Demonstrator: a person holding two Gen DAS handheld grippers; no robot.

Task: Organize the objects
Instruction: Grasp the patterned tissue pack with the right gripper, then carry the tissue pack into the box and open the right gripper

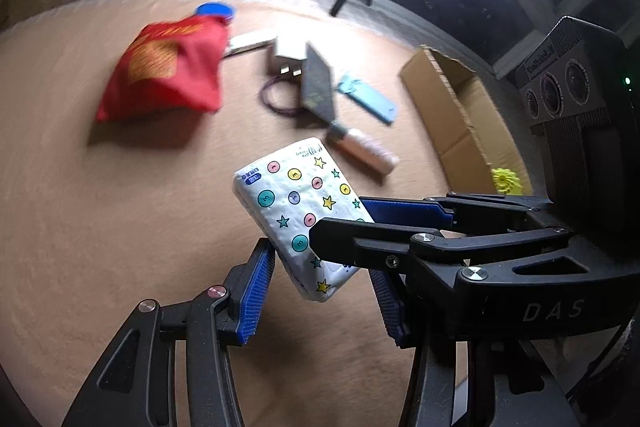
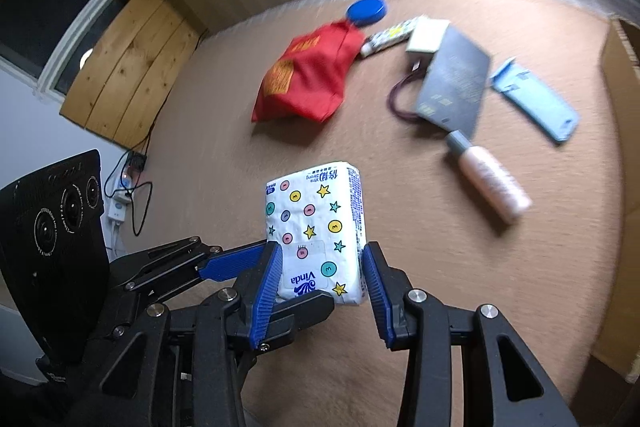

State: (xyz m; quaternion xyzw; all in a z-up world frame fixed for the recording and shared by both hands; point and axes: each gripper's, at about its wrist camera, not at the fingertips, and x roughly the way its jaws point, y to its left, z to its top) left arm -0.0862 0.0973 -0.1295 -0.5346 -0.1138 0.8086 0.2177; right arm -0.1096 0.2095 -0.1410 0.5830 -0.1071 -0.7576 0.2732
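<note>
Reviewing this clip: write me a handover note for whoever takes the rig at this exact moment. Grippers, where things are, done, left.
Right gripper: shut on the tissue pack, held above the table.
Left gripper: also around the pack, crossing the right one; whether its pads press cannot be told.
Cardboard box: open, at the table's right edge, with a yellow item by its wall.
Still on the table: red pouch, blue lid, dark card, light blue case, pink tube, white charger.
Done: pack lifted. Left: place it and sort the rest, probably into the box.
</note>
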